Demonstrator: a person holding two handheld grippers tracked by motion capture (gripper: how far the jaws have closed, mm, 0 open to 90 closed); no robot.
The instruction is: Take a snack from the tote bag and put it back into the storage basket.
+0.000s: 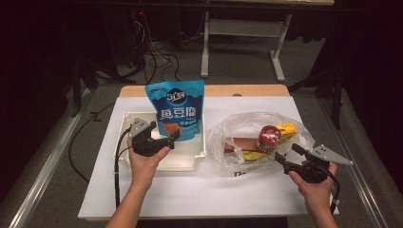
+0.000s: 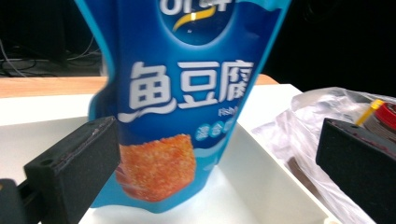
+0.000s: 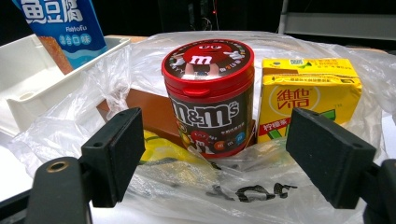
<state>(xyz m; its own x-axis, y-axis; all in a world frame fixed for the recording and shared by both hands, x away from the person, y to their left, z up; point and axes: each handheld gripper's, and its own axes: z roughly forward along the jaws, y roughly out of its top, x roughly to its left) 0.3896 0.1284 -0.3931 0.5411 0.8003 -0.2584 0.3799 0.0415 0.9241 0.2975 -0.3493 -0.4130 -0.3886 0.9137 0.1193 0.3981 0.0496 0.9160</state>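
A blue snack pouch (image 1: 176,110) with white characters stands upright in the white tray (image 1: 124,118), at its far side. My left gripper (image 1: 173,138) is over the tray just in front of the pouch. In the left gripper view the pouch (image 2: 187,93) rises just beyond the wide-apart jaws of the left gripper (image 2: 215,140), and neither pad presses on it. My right gripper (image 1: 287,154) is open at the near right edge of a clear plastic bag (image 1: 237,128). Its jaws frame a red-lidded M&M's jar (image 3: 210,98) without touching it; the right gripper (image 3: 217,128) holds nothing.
Inside the bag, a yellow lemon-tea carton (image 3: 308,91) stands right of the jar, with a brown box (image 3: 149,112) and a yellow packet (image 3: 159,149) lying beside it. A white sheet (image 1: 190,190) covers the table. Cables lie on the floor beyond the far edge.
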